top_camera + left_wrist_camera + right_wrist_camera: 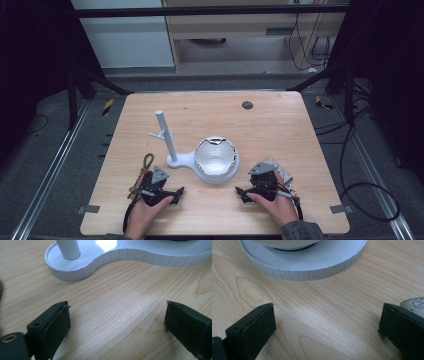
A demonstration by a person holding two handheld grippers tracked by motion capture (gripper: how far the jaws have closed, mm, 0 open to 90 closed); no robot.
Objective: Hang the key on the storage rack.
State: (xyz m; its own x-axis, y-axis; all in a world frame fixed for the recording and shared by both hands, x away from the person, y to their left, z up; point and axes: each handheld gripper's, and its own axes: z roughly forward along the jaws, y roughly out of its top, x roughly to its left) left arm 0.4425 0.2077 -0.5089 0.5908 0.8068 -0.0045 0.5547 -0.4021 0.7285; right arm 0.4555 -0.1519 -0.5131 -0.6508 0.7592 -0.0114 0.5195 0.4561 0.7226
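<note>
Both tools rest open on the tabletop, each a little short of the white stand.

The left tool and right tool have their jaws spread with only bare wood grain between them. The stand, glossy white plastic with a ribbed rim, lies just ahead, bearing an upright post and a shiny bowl. What looks like a cord lies beside the left tool.
</note>
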